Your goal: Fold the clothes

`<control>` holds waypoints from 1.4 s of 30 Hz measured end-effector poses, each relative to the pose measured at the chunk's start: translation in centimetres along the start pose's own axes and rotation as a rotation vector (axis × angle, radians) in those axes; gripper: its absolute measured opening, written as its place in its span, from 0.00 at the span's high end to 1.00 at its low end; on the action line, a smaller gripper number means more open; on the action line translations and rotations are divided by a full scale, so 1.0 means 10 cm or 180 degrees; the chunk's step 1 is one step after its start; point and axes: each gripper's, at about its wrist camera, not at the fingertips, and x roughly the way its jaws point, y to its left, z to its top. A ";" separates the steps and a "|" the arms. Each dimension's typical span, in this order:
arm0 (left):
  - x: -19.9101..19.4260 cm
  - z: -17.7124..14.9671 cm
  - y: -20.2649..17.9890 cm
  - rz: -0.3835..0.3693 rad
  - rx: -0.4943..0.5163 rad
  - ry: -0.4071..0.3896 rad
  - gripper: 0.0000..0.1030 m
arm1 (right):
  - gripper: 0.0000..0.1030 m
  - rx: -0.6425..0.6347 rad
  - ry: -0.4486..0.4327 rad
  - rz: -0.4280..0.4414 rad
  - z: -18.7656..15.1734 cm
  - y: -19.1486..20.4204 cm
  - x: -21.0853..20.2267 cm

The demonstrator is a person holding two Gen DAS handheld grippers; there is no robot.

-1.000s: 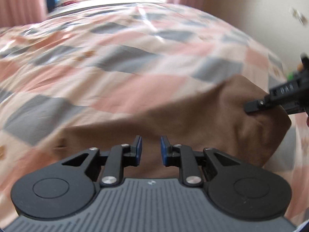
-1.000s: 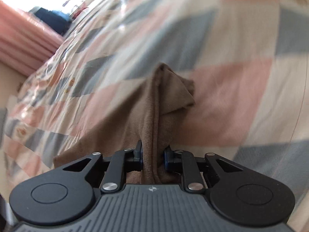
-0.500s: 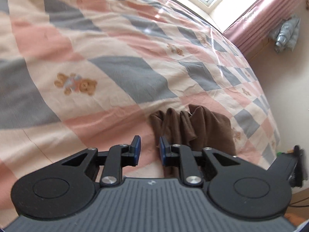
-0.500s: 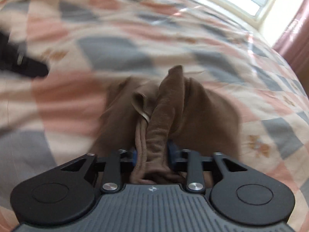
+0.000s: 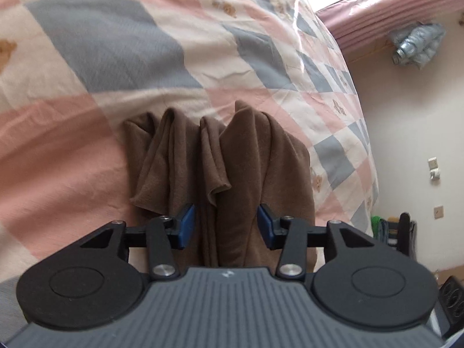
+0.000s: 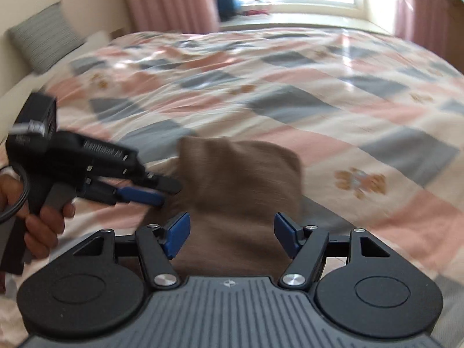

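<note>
Gaping now, right gripper (image 6: 232,236) off brown garment (image 6: 237,191).

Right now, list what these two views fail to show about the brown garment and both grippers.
- Brown garment: near end hidden under the left gripper body, left wrist view.
- Brown garment, right wrist view: motion blur hides its folds; right gripper covers the near edge.
- Garment type: cannot tell.

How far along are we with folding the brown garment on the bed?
Done: the brown garment lies on the checked quilt, gathered into a narrow bundle, but bunched, with loose flaps. In hand: nothing. The left tool and right tool are both open over it. Left: flatten the ridges and square up the fold.
</note>
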 end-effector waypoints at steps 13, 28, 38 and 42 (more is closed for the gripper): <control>-0.38 -0.23 -0.12 0.0193 0.0388 -0.0651 0.89 | 0.35 0.0463 -0.0039 0.0036 0.13 -0.48 0.31; -0.83 -0.08 -0.10 0.0514 0.0479 -0.0926 0.88 | 0.35 0.0081 -0.0093 0.0267 0.19 -0.25 0.52; 0.08 0.09 -0.11 0.0803 0.1171 -0.1091 0.89 | 0.85 0.0513 -0.0216 0.0528 0.44 -0.62 1.00; 0.13 0.06 0.31 0.0801 0.0848 -0.1170 0.96 | 0.86 0.0451 -0.0091 0.0561 0.32 -0.73 1.27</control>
